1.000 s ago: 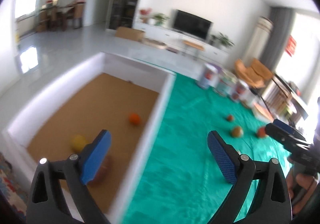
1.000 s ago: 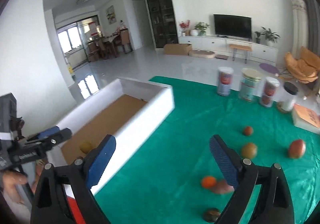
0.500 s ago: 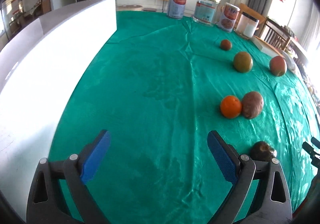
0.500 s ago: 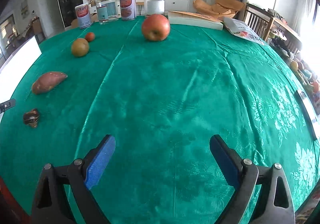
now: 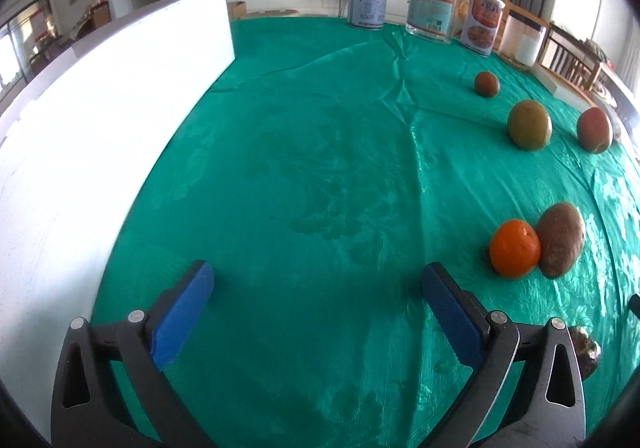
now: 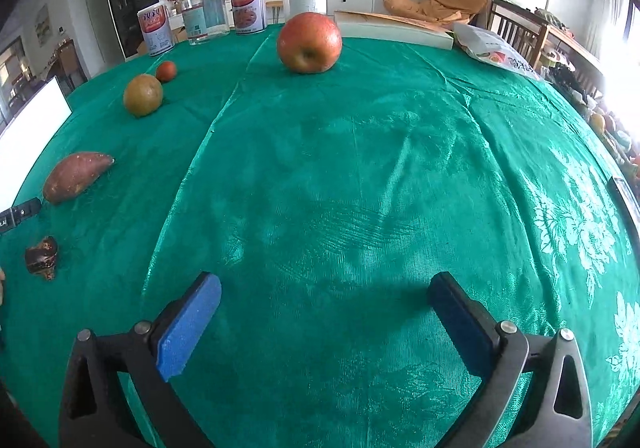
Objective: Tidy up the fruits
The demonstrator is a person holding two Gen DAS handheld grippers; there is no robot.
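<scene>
Both grippers hover low over a green tablecloth, open and empty. In the left wrist view, my left gripper (image 5: 316, 284) has an orange (image 5: 515, 248) touching a sweet potato (image 5: 561, 239) to its right, a dark nut-like item (image 5: 585, 353) behind its right finger, and a green-brown fruit (image 5: 529, 124), a red apple (image 5: 594, 130) and a small red fruit (image 5: 486, 84) farther off. In the right wrist view, my right gripper (image 6: 324, 292) faces the red apple (image 6: 309, 42); the sweet potato (image 6: 76, 176), green-brown fruit (image 6: 143, 94), small red fruit (image 6: 166, 71) and dark item (image 6: 42, 257) lie to the left.
A white box wall (image 5: 100, 120) runs along the left side. Several tins and jars (image 5: 430, 6) stand at the far edge of the cloth. A flat book or box (image 6: 394, 33) and a snack bag (image 6: 496, 52) lie at the far right.
Both grippers have come down from high above the box to just over the cloth. The left one no longer looks into the box. Both stay open.
</scene>
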